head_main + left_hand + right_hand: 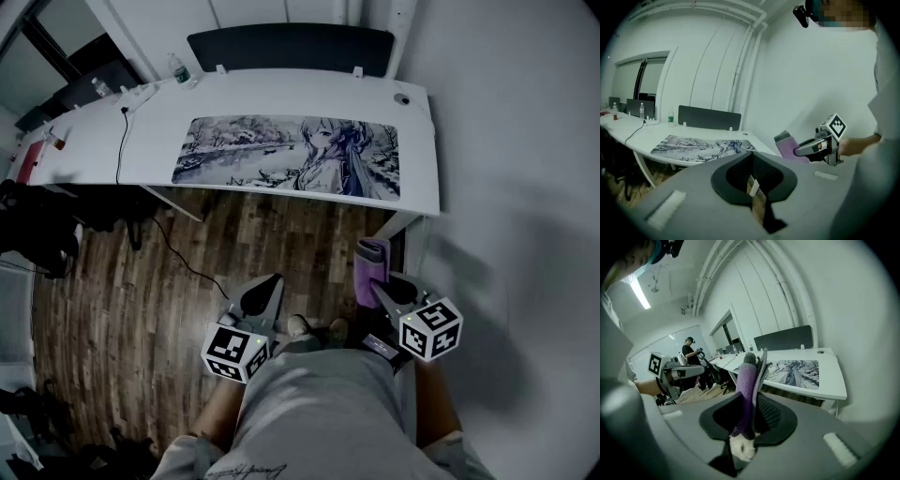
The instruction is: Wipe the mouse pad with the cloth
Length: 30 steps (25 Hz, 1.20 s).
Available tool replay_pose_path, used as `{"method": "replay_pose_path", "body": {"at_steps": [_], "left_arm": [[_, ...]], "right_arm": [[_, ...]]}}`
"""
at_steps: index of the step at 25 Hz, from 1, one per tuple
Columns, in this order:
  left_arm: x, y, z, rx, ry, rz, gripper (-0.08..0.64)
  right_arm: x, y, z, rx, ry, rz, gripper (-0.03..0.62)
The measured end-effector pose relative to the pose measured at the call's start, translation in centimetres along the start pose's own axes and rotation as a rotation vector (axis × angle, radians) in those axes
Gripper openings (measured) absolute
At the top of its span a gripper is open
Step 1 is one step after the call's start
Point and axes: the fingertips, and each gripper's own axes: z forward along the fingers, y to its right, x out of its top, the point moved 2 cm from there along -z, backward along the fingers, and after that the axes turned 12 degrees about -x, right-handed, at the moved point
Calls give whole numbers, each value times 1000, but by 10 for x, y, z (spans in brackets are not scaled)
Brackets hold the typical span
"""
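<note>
Low in frame, the left gripper [261, 298] has its jaws pressed together, empty; the right gripper [382, 284] clamps a purple cloth [371, 265]. Farther, upper centre, the mouse pad [291, 157] lies flat on a white desk [417, 141] — only the right gripper view shows a distant person [689, 351], centre left.

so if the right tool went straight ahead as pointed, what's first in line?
Probably the front edge of the desk, just short of the mouse pad; nothing shows between. The held cloth leads the right tool. Depth unclear.
</note>
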Motion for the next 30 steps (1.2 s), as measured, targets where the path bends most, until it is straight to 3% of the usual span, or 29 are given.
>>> {"method": "replay_pose_path", "body": {"at_steps": [10, 15, 25, 30], "left_arm": [[0, -16, -17, -5, 9, -12, 18], [-1, -26, -31, -2, 28, -20, 18], [-1, -51, -65, 23, 78, -23, 18], [-4, -53, -61, -3, 66, -31, 18]], "right_arm": [[6, -25, 14, 12, -16, -17, 87], [15, -34, 19, 24, 0, 30, 91], [24, -57, 29, -19, 10, 12, 92], [25, -57, 34, -30, 5, 20, 94]]}}
